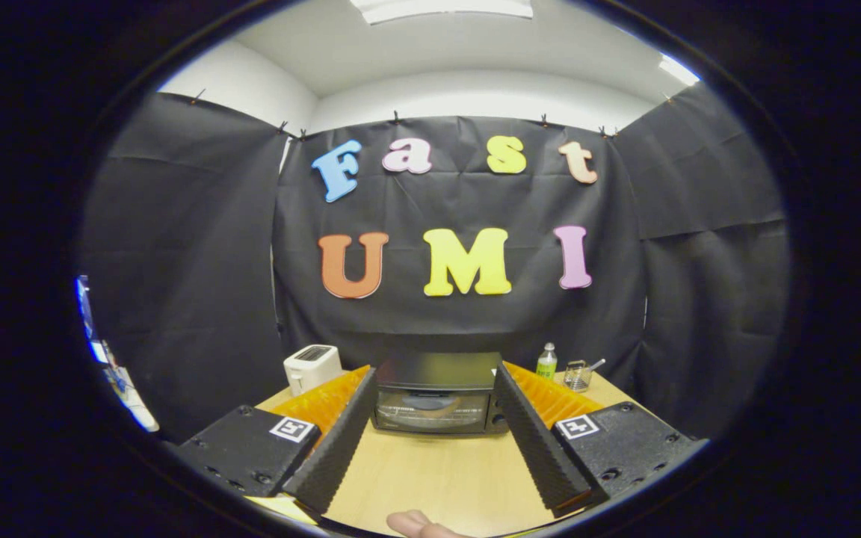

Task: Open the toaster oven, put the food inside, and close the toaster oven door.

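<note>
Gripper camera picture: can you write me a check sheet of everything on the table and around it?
Surface: wooden table, bare between the fingers.
Job's things: black toaster oven beyond the fingers, door shut; food not made out.
Clutter: white toaster, green-labelled bottle, wire basket holding a utensil.
Grippers: gripper open, fingers apart, holding nothing; a fingertip below.
Cables: nothing seen.
Surroundings: black cloth wall, ceiling light.

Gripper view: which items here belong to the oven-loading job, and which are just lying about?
Job: black toaster oven, door shut, beyond the fingers; open tool with black ridged fingers.

Lying about: white pop-up toaster; small green-labelled bottle; clear glass cup with spoon; wooden table.
</note>
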A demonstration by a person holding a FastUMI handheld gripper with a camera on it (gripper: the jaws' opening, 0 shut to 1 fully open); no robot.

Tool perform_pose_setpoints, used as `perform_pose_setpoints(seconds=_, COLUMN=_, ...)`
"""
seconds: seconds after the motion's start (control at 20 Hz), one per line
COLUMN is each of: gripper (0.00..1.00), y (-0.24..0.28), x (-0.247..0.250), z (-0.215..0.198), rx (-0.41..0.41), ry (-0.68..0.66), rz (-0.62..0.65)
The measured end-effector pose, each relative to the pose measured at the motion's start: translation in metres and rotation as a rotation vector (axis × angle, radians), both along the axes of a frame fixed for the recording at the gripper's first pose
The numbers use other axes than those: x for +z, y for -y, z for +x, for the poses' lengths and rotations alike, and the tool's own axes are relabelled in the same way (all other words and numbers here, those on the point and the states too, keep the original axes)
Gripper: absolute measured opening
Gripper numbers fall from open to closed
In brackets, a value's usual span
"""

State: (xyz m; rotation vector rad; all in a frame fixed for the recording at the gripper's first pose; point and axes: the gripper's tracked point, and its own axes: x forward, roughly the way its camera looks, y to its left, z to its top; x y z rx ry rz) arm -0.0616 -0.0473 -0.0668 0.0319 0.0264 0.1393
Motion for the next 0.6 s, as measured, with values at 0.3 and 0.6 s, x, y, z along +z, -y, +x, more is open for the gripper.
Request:
perform_pose_setpoints(seconds=0.3, gripper=1.00, y=-0.003, x=-0.009, z=0.003, rx=0.008, ry=-0.007, rz=-0.044)
perform_pose_setpoints(seconds=0.6, gripper=1.00, y=0.010, x=-0.016, z=0.007, rx=-0.012, ry=-0.016, rz=-0.036)
